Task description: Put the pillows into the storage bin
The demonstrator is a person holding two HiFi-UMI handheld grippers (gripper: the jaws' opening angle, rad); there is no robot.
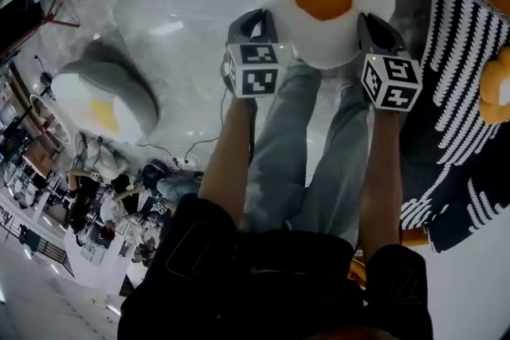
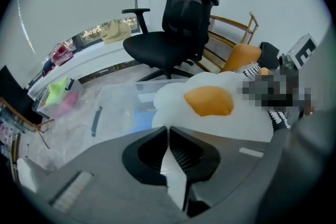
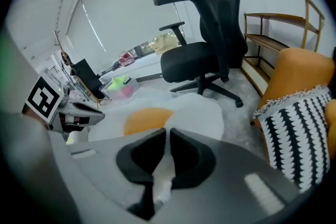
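A fried-egg pillow [image 1: 325, 0], white with an orange yolk, hangs between my two grippers above the floor. My left gripper [image 1: 263, 26] is shut on its left edge, and white fabric is pinched between its jaws [image 2: 169, 134]. My right gripper [image 1: 370, 29] is shut on the right edge, with white fabric between its jaws too [image 3: 168, 136]. The clear plastic storage bin [image 1: 151, 4] stands just beyond the pillow [image 2: 210, 105] with something blue [image 2: 140, 119] inside. A second egg pillow [image 1: 103, 99], grey and white, lies on the floor at the left.
A black office chair [image 2: 181, 23] stands behind the bin [image 2: 113, 105]. At the right are a black-and-white striped pillow [image 1: 454, 91], an orange cushion [image 1: 496, 84] and a wooden chair [image 3: 278, 34]. The person's legs [image 1: 303, 147] are below the held pillow.
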